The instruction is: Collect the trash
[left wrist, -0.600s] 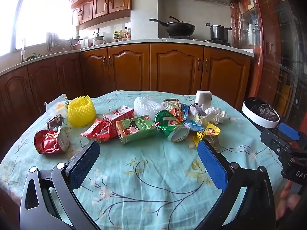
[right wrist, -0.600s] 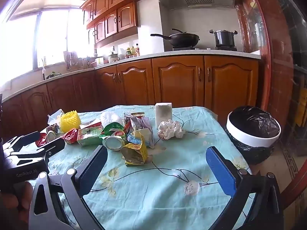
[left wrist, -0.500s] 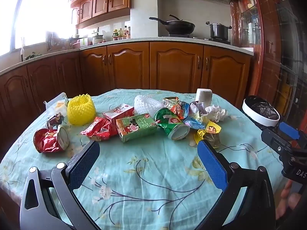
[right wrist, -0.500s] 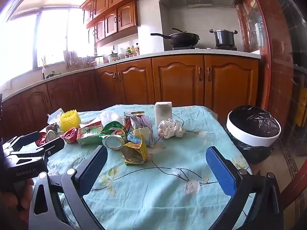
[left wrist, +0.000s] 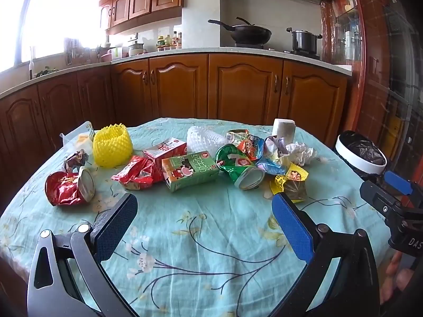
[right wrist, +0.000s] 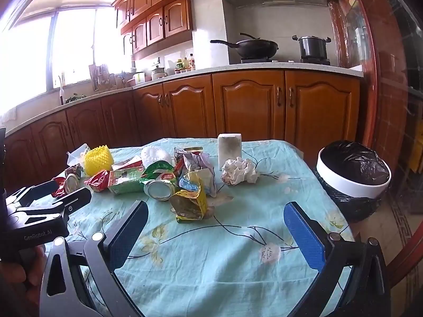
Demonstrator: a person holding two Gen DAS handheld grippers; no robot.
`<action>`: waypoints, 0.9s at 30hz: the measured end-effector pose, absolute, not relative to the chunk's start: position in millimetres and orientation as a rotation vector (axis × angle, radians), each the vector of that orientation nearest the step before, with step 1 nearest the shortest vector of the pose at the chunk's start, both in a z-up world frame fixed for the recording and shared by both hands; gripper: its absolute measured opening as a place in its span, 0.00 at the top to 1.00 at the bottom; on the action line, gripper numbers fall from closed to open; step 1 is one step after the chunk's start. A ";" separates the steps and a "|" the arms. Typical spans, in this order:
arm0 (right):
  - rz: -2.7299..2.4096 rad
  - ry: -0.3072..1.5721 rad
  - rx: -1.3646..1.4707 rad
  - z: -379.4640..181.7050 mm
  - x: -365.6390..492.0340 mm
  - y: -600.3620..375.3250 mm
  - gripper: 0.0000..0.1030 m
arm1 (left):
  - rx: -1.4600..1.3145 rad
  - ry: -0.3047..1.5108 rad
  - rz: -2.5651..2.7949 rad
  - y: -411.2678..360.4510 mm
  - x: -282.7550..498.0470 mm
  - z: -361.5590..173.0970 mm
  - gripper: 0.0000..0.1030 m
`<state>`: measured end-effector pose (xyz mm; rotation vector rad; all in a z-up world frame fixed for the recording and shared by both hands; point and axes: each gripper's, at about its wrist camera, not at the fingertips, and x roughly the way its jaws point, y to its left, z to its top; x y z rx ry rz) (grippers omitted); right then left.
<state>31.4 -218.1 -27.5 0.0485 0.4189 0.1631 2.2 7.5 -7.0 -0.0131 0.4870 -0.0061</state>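
Wooden kitchen cabinets (left wrist: 243, 87) run behind a table (left wrist: 201, 232) draped in a pale turquoise floral cloth, with a black wok (left wrist: 249, 33) and a steel pot (left wrist: 304, 41) on the stove at about 1 o'clock. Trash lies strewn across the far half of the table: a crushed red can (left wrist: 69, 188) at 10 o'clock, a yellow foam fruit net (left wrist: 112, 145) standing behind it, a red wrapper (left wrist: 136, 175) touching a green drink carton (left wrist: 189, 170), and a crushed green can (left wrist: 239, 169) just beside the carton. Past that sit a yellow snack wrapper (left wrist: 289, 182), a crumpled white paper ball (right wrist: 239, 171) and an upright white box (right wrist: 229, 146). Off the table edge at 2 o'clock stands a white bin lined with a black bag (right wrist: 353, 173).

Both tools hover low over the near, bare part of the cloth. The left gripper (left wrist: 202, 210) has its blue-padded fingers spread wide, holding nothing, the litter well apart ahead of it. The right gripper (right wrist: 215, 218) is likewise spread and empty, with the yellow snack wrapper nearest between its fingers' line of sight.
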 end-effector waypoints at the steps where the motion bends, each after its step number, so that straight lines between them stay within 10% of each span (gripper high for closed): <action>1: 0.164 0.419 0.049 -27.7 31.8 -217.9 0.00 | -0.013 0.486 -0.005 7.3 2.2 -6.8 0.00; 27: 0.167 0.418 0.058 -26.2 31.0 -219.1 0.00 | -0.013 0.482 -0.013 5.8 1.4 -6.5 0.00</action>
